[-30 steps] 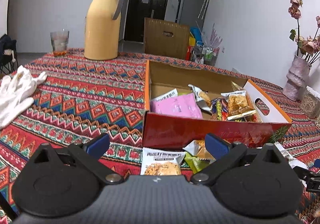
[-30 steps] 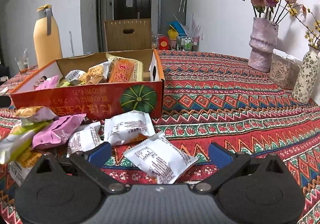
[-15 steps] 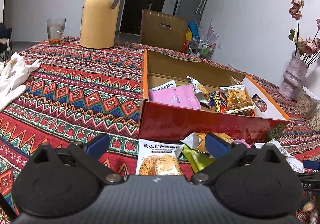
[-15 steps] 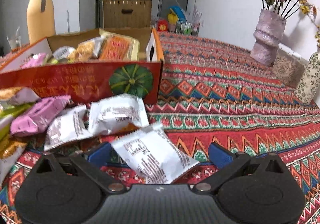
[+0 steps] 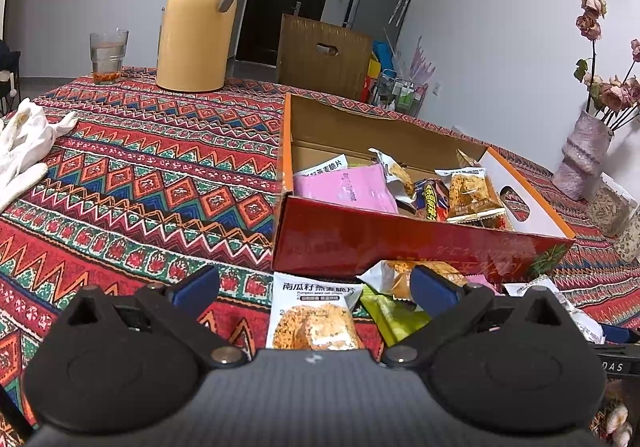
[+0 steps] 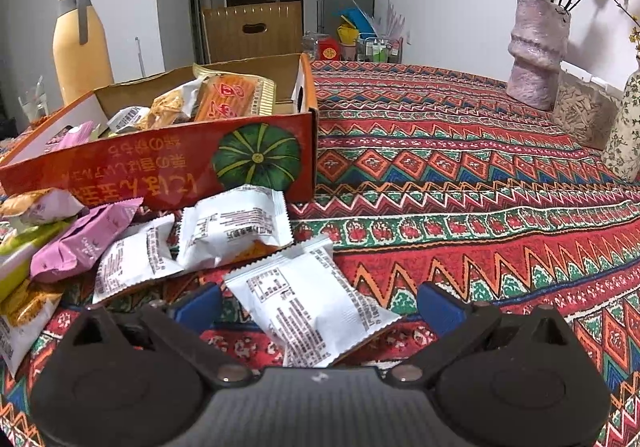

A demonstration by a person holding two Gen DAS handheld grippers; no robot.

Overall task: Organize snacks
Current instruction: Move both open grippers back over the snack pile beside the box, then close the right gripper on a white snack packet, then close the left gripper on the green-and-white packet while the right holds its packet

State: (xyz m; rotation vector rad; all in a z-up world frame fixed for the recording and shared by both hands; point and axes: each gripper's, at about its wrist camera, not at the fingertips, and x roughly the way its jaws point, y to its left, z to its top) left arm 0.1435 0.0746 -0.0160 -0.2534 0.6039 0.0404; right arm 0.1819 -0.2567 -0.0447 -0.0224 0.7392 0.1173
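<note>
The left gripper [image 5: 314, 287] is held low over the table, looking toward 12 o'clock, and its two blue fingers [image 5: 196, 285] stand wide apart with nothing between them touching. Under the gap lies a white packet with a crisp picture [image 5: 314, 317], and at about 1 o'clock from it there is a green packet [image 5: 390, 313] and an orange-white packet [image 5: 394, 275], partly behind the right finger. The red cardboard box [image 5: 400, 243] stands directly behind these, at 12 to 1 o'clock, and its front wall blocks the straight way forward. Inside it I can see a pink packet [image 5: 346, 187] and several other snacks (some are too crowded to name).

The right gripper [image 6: 318, 301] is also low, and its fingers [image 6: 440, 307] are spread wide, holding nothing. A white packet with black print [image 6: 316, 303] lies on the cloth between them, tilted, not touched by either finger. At 11 o'clock more white packets [image 6: 234, 223] and a pink packet [image 6: 86, 243] lie in a loose pile against the front wall of the box [image 6: 160, 163].

On the patterned tablecloth [image 5: 140, 175] a yellow thermos jug [image 5: 196, 19] and a glass [image 5: 107, 53] stand far at 11 o'clock of the left view, with white gloves [image 5: 24, 139] at 9 o'clock. A pink vase with flowers [image 6: 536, 51] stands at 2 o'clock of the right view.
</note>
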